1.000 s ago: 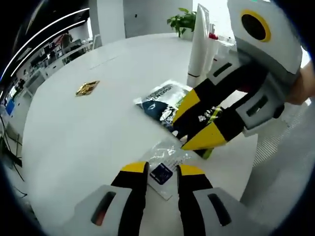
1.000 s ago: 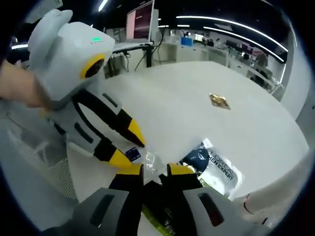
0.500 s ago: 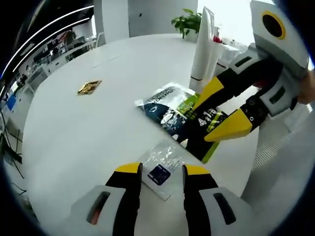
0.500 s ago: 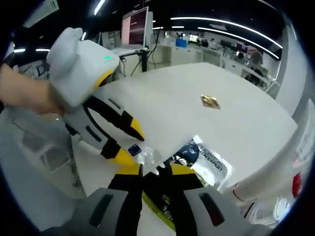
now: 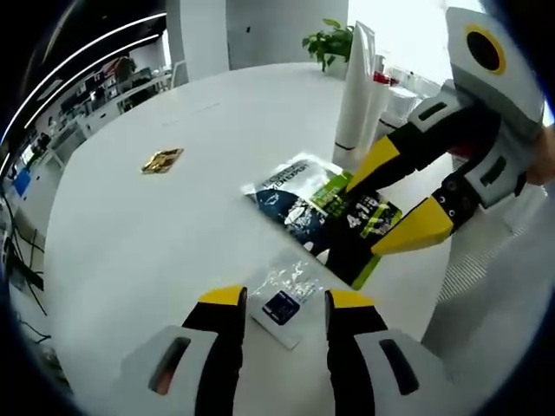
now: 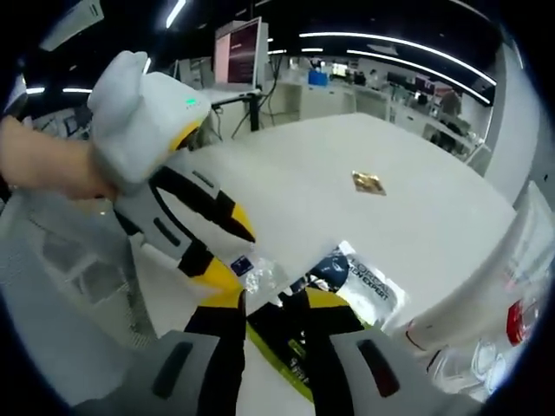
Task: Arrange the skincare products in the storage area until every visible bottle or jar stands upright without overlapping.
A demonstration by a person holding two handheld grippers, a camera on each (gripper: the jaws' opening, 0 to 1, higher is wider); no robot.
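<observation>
Black-green sachet, half hidden by right tool

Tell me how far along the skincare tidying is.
Early. The white tube stands upright. The right hand-held gripper is open over the black-and-green packet. The dark blue sachet, clear sachet and gold packet lie flat. The left hand-held gripper is open.

Small gold item — too small to ID; white tube's top cut off by edge.
</observation>
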